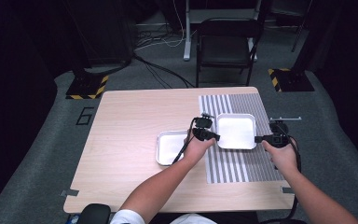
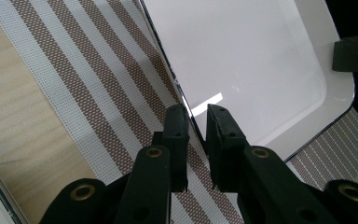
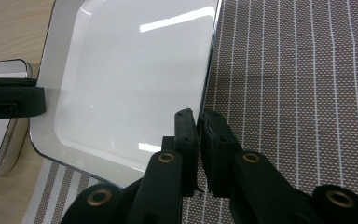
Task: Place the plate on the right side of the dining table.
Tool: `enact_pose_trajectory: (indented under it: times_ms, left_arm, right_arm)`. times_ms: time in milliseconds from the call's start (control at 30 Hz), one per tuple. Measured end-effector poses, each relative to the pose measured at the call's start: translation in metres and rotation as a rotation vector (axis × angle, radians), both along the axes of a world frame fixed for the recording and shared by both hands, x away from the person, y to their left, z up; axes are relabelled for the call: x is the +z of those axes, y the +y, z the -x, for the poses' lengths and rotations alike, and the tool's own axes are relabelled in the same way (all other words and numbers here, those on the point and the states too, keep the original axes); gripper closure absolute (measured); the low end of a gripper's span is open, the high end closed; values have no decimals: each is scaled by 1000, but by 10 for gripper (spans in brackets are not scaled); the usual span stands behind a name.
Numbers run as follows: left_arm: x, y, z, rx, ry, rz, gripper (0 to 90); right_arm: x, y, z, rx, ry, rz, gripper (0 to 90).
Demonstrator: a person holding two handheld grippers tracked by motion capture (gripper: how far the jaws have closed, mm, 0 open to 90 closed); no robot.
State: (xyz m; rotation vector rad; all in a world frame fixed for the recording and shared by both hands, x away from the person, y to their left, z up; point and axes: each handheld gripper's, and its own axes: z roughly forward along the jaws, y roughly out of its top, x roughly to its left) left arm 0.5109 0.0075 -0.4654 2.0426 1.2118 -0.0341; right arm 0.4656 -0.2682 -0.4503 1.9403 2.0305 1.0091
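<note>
A white square plate point(image 1: 236, 130) point(image 2: 242, 60) point(image 3: 130, 84) lies over the striped placemat point(image 1: 242, 163) point(image 2: 98, 93) point(image 3: 298, 93). My left gripper point(image 1: 216, 136) point(image 2: 196, 114) is shut on the plate's left rim. Opposite it, my right gripper point(image 1: 259, 138) point(image 3: 199, 116) is shut on the right rim. Each gripper view shows the other gripper's jaw at the plate's far edge. Whether the plate rests on the mat or hangs just above it, I cannot tell. A second white tray point(image 1: 170, 147) point(image 3: 0, 135) sits on bare wood beside the plate's left side.
The wooden table point(image 1: 130, 126) has bare room on its left half. The mat reaches to the table's right edge. Behind the table stand a black chair point(image 1: 228, 46) and two black-and-yellow floor bases point(image 1: 87, 86), with cables across the floor.
</note>
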Motion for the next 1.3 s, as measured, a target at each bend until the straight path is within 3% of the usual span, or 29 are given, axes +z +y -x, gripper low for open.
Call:
enact_pose_trajectory:
  times_ms: [800,1300]
  left_arm:
    - [-23,-8,-9,18,24,-11,786]
    - [-27,-10,-13,20,27,-13,781]
  right_arm:
    - [-22,-1,-13,-29,23,35,855]
    - [-28,-1,-21,-36,25,49,861]
